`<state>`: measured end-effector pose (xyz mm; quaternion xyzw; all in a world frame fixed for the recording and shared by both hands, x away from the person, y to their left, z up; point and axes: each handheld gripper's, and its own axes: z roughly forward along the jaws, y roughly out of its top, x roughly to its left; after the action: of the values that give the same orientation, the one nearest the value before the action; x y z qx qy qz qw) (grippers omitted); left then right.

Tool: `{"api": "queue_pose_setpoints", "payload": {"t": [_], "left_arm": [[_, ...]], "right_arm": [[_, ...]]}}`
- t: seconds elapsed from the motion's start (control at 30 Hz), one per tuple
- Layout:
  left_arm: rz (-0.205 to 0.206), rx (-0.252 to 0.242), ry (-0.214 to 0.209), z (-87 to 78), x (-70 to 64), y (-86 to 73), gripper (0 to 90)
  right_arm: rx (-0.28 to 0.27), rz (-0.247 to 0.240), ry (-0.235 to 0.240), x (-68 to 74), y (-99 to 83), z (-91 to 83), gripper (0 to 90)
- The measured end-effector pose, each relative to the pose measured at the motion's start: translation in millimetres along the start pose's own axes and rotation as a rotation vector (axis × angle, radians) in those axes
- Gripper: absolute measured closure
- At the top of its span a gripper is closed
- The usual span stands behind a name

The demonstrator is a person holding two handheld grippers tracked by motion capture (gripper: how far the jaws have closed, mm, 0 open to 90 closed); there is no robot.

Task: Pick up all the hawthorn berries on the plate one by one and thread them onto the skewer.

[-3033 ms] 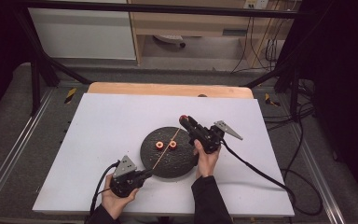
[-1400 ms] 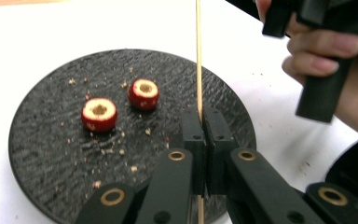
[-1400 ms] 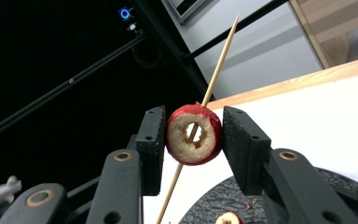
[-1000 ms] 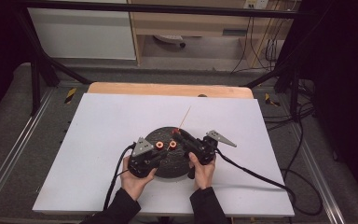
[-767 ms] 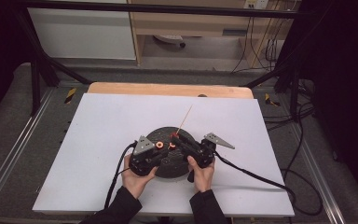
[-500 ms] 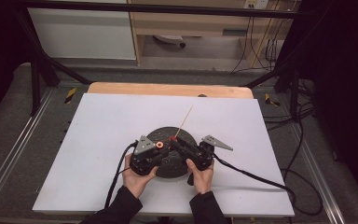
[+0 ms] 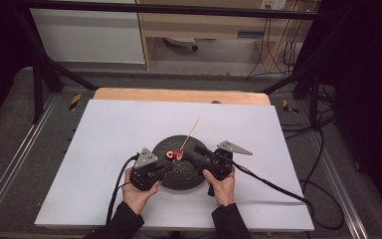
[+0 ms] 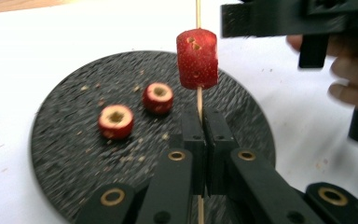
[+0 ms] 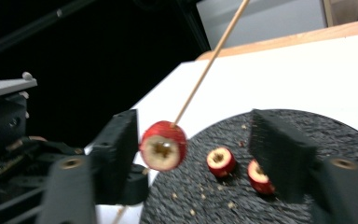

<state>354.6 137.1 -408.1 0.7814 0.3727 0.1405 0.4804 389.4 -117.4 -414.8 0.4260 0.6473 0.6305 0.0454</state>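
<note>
Your wooden skewer (image 8: pixel 198 100) runs off the top edge of the left gripper view, and its lower length is hidden between the closed jaws of your left gripper (image 8: pixel 203 140). In the right gripper view its tip is likewise cut off, and the far jaw is motion-blurred. From above, the red fruit piece (image 7: pixel 178 154) is too small to identify.

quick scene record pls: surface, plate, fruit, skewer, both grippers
surface: white table
plate: round dark plate on the table
fruit on plate: two cored red fruit pieces, apart
skewer: thin wooden skewer, one cored red fruit piece threaded on it, above the plate
left gripper: shut on the skewer, below the threaded piece
right gripper: open, jaws either side of the threaded piece, not touching it
</note>
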Motion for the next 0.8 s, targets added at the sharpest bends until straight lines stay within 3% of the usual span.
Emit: {"api": "queue_pose_setpoints", "payload": {"t": [0.27, 0.6, 0.8], "left_arm": [[0.026, 0.043, 0.008, -21.3, 13.4, -15.5, 88.5], [0.011, 0.067, 0.014, -49.7, 33.3, -36.4, 88.5], [0.017, 0.076, 0.011, -59.6, 36.9, -47.0, 88.5]], "right_arm": [[0.171, -0.089, -0.052, -7.7, 8.8, -5.9, 8.2], [0.352, -0.158, -0.122, -17.2, 18.3, -8.9, 4.5], [0.455, -0.221, -0.164, -20.5, 24.7, -4.7, 5.1]]}}
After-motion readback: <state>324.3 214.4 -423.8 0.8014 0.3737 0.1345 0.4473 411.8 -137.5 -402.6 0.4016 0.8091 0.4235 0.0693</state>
